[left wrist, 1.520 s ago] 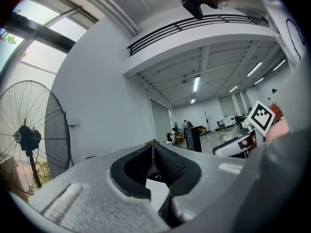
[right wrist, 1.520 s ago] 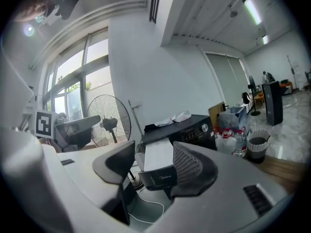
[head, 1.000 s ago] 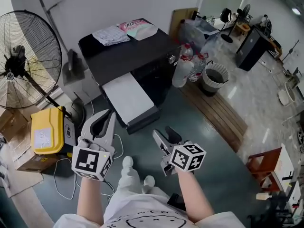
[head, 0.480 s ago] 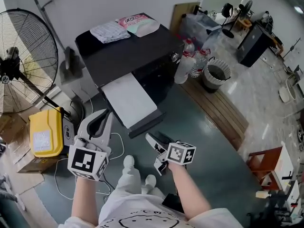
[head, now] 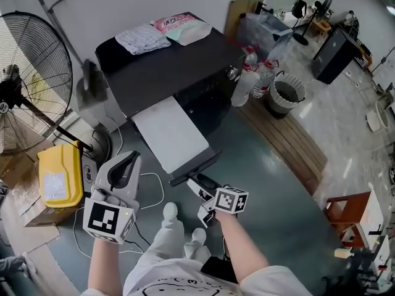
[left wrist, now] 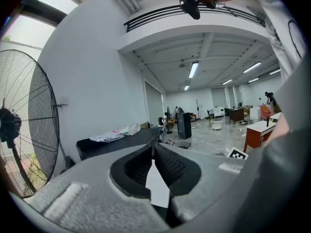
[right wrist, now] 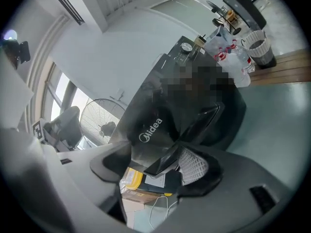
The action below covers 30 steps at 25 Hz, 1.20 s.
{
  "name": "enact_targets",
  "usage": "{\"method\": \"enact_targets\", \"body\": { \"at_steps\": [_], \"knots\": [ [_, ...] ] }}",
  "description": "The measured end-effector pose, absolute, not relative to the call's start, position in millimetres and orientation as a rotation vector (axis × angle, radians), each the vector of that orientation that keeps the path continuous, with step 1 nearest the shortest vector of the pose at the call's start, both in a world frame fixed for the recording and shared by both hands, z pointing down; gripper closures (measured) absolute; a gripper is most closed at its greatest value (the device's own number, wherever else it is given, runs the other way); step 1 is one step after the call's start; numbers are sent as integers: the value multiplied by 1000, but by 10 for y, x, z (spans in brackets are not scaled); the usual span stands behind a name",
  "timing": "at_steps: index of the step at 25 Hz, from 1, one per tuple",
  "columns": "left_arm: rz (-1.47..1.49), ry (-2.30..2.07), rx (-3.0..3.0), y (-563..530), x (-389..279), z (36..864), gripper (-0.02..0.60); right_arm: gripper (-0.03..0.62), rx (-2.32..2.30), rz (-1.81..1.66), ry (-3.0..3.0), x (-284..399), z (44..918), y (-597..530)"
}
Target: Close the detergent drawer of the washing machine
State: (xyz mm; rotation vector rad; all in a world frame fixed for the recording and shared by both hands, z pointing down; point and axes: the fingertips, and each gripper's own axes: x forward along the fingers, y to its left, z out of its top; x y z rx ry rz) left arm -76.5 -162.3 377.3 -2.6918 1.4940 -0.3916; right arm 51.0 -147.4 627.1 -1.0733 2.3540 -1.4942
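The black washing machine [head: 179, 66] stands ahead with its white detergent drawer [head: 176, 134] pulled far out toward me. The drawer's dark front panel [head: 196, 167] is just beyond my right gripper [head: 197, 185]. In the right gripper view that glossy panel [right wrist: 167, 160] lies between the jaws of the right gripper [right wrist: 160, 160], which are opening and not pressing on it. My left gripper [head: 122, 167] hangs left of the drawer, apart from it. In the left gripper view its tips [left wrist: 153, 145] meet with nothing held.
A big floor fan [head: 28, 85] and a yellow box [head: 58, 174] stand at the left. Cables [head: 151, 196] lie on the floor. Folded cloth [head: 142, 39] and a packet [head: 185, 26] rest on the machine. Water bottles [head: 247, 85], a bin [head: 287, 94] and a wooden platform [head: 290, 143] are to the right.
My right gripper has dropped, rolled and moved up to the drawer's front panel. The left gripper has sunk a little at the left of the drawer.
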Motion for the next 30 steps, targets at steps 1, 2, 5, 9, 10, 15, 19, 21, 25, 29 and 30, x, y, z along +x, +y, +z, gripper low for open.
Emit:
{"method": "enact_targets", "body": {
  "at_steps": [1,2,5,9,10,15,19,21,25,29,30],
  "knots": [
    [-401,1493,-2693,-1632,-765,3788,554,309,-1050,-1474,2368,508,6277,-1484],
    [-406,1491,-2696,-1639,-762,3803,554,309,-1024,-1447,2384,511,6274,-1490],
    [-422,1478,-2704,-1655,-749,3870,554,309,-955,-1384,2414,528,6288,-1507],
    [-464,1453,-2718,-1669,-731,3968,554,292,-844,-1368,2418,517,6317,-1552],
    [-475,1453,-2725,-1674,-730,3986,554,290,-804,-1368,2422,505,6309,-1563],
    [-510,1443,-2744,-1713,-751,4047,554,290,-668,-1391,2368,512,6244,-1574],
    [-501,1434,-2753,-1773,-763,4021,554,290,-702,-1388,2325,522,6198,-1584],
    [-486,1428,-2760,-1798,-752,3995,554,290,-727,-1389,2316,522,6189,-1582],
    [-451,1418,-2769,-1843,-735,3929,554,290,-778,-1416,2303,517,6125,-1561],
    [-393,1397,-2758,-1925,-746,3835,554,290,-825,-1431,2301,513,6102,-1563],
    [-385,1397,-2760,-1944,-751,3823,554,290,-831,-1435,2298,511,6105,-1564]
  ]
}}
